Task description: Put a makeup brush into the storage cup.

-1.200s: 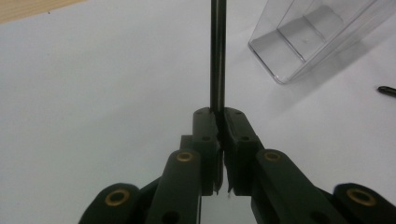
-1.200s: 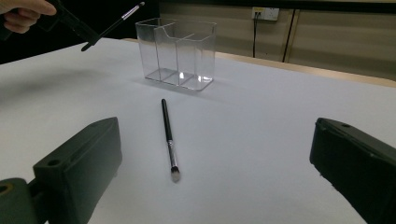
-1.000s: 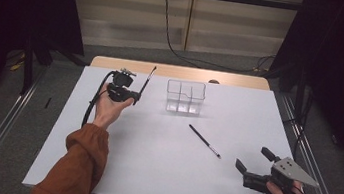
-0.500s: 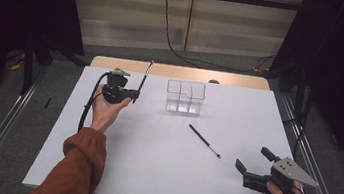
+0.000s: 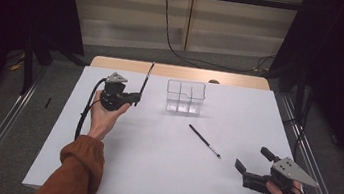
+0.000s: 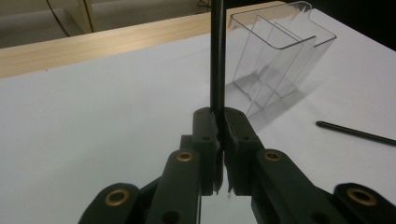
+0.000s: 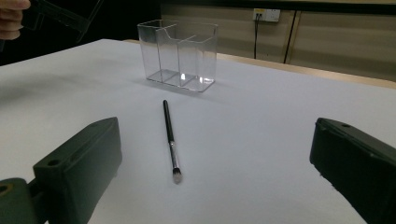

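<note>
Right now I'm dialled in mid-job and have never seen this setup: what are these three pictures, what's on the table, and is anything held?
A person holds a hand-held gripper in each hand. One camera looks down from above; one rides on each gripper, looking along its black jaws. The left hand-held gripper is shut on a thin black brush, pointing upward. The right hand-held gripper is open, holding nothing. On the white table stand a clear divided organizer and a second brush, lying flat.

Thin black brush (image 5: 146, 77) upright, just beside clear organiser (image 5: 185, 97); 2nd brush (image 5: 204, 140) flat.
</note>
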A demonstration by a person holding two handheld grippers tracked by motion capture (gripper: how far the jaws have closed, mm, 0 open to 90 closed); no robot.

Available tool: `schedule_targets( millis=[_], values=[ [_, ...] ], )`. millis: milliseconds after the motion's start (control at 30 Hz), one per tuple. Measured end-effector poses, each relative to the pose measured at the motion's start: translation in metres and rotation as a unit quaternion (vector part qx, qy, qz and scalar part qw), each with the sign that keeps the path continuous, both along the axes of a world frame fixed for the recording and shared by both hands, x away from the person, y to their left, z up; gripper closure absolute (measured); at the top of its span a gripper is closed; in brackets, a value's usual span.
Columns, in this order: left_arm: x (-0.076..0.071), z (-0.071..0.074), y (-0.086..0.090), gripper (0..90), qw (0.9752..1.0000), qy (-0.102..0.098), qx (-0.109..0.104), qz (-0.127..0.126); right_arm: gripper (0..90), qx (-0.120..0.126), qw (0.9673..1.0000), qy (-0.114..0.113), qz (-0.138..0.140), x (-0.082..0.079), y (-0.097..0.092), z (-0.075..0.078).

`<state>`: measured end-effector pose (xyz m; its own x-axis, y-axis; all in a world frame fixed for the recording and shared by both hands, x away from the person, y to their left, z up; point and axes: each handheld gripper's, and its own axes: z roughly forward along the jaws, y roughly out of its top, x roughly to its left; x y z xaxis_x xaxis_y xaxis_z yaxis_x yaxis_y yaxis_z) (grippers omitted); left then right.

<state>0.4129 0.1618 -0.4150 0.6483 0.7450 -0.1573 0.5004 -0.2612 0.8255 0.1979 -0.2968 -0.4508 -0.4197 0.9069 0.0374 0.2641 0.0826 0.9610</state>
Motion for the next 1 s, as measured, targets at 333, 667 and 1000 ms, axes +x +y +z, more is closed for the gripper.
schedule_targets(
  millis=[333,667,1000],
  values=[
    [-0.017,0.004,0.006,84.1,0.9991,-0.036,-0.018,-0.014,1.5,0.003,1.0000,-0.005,0.000,-0.001,0.000,0.001],
    [-0.032,0.000,0.011,84.1,0.9981,-0.042,-0.031,-0.032,1.5,0.001,1.0000,-0.005,0.002,-0.001,0.001,0.001],
    [-0.049,0.000,0.006,84.1,0.9957,-0.049,-0.055,-0.056,1.5,0.003,0.9999,-0.008,0.006,-0.001,0.002,0.002]
  ],
)
